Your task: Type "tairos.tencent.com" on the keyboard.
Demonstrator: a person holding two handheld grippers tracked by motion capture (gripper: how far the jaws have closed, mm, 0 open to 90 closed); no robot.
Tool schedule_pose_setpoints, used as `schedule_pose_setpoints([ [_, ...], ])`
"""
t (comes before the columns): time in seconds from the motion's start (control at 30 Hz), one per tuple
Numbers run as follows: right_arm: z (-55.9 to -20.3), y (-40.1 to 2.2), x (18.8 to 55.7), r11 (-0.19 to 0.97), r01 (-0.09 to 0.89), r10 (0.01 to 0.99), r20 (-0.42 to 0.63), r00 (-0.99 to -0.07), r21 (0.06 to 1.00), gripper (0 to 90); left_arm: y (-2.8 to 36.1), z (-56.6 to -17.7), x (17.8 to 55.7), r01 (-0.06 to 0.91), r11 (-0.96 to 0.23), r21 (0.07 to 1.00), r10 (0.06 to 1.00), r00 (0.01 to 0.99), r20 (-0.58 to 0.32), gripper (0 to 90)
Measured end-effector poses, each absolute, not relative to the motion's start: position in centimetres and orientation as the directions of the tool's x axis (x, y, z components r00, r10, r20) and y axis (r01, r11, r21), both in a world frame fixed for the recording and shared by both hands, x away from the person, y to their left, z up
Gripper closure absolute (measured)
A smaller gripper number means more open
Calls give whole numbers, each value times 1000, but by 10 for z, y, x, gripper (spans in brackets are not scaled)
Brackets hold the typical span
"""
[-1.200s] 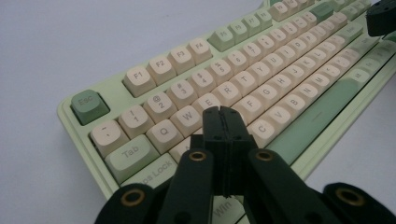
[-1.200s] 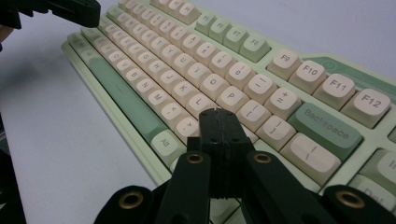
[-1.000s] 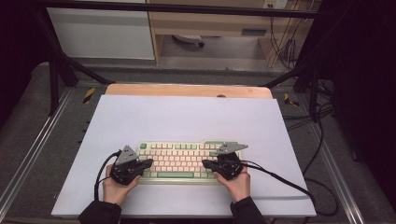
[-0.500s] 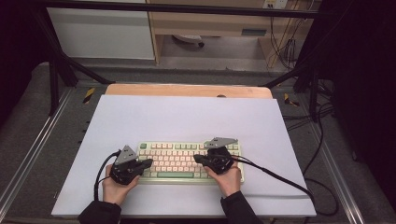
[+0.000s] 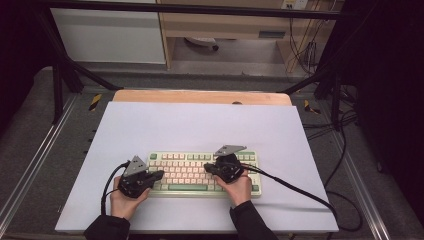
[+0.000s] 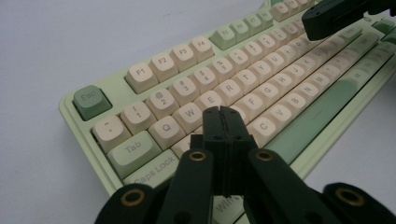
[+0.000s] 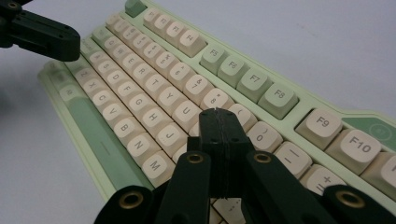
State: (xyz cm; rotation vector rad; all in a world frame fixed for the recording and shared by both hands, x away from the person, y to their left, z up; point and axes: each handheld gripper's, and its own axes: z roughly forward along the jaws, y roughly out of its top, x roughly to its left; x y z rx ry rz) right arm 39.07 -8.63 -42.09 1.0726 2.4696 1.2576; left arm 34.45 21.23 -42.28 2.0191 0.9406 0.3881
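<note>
Keyboard [image 5: 202,173] lengthwise left-right, seemingly square-on.

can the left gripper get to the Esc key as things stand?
Probably yes. The left gripper, jaws shut, hangs over the keyboard's left letter keys, and the Esc key sits at the near corner with nothing over it. The right gripper is over the other half, out of the way.

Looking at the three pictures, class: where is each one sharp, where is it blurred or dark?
High view: white mat evenly lit, surroundings dark, keyboard legends too small to read. Left gripper view: legends crisp near the left gripper, far keys soft. Right gripper view: legends readable near the right gripper, far end blurred.
</note>
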Motion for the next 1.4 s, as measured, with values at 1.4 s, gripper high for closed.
schedule_pose_setpoints([
  [1.4,-407,-120,372,381,503,664,149,-733,776,899,211,-423,345,479,-352,804,743,665,-71,900],
])
